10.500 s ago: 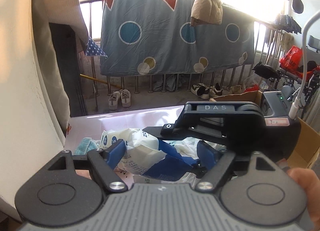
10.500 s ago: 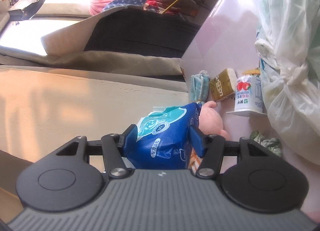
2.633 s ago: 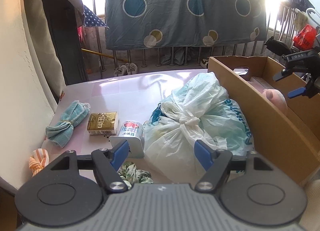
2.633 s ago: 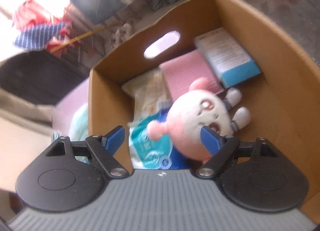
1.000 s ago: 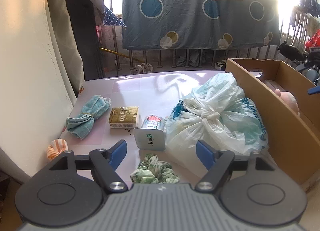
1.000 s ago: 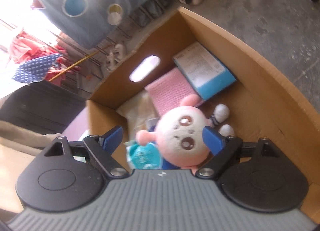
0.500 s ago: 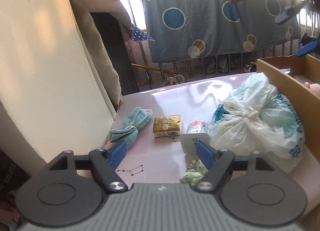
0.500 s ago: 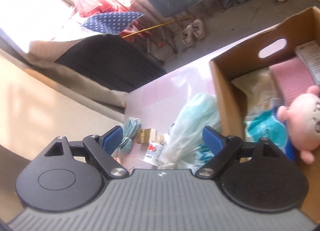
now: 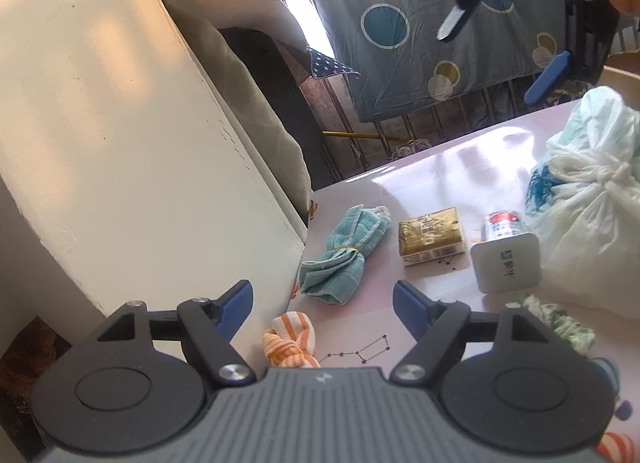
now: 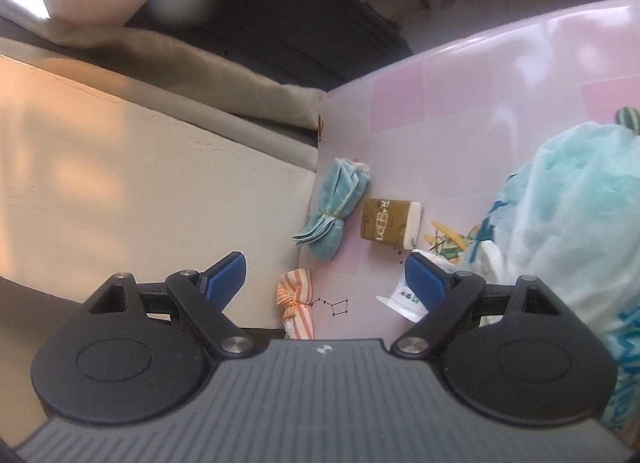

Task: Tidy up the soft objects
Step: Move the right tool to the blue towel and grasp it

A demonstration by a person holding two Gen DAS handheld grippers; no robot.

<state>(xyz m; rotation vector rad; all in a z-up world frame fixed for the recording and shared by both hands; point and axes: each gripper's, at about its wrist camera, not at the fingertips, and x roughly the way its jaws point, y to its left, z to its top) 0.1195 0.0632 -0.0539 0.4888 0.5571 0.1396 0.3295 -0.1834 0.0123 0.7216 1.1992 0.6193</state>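
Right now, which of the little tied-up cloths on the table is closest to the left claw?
The orange-and-white striped cloth, knotted, sits right below the open left claw. The teal towel bundle lies farther back; the green patterned cloth is off right.

teal cloth (image 9: 343, 259): 1 | striped cloth (image 9: 291, 341): 1 | green scrunchie (image 9: 560, 321): 1 | gold pack (image 9: 432, 235): 1 | carton (image 9: 505, 257): 1 | tied bag (image 9: 592, 207): 1 | grippers: 2

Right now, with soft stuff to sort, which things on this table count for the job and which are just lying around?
For the job:
- teal cloth bundle
- orange striped cloth knot
- green patterned scrunchie
- tied plastic bag

Just lying about, by the look of them:
- gold packet
- white carton
- blue quilt on the railing
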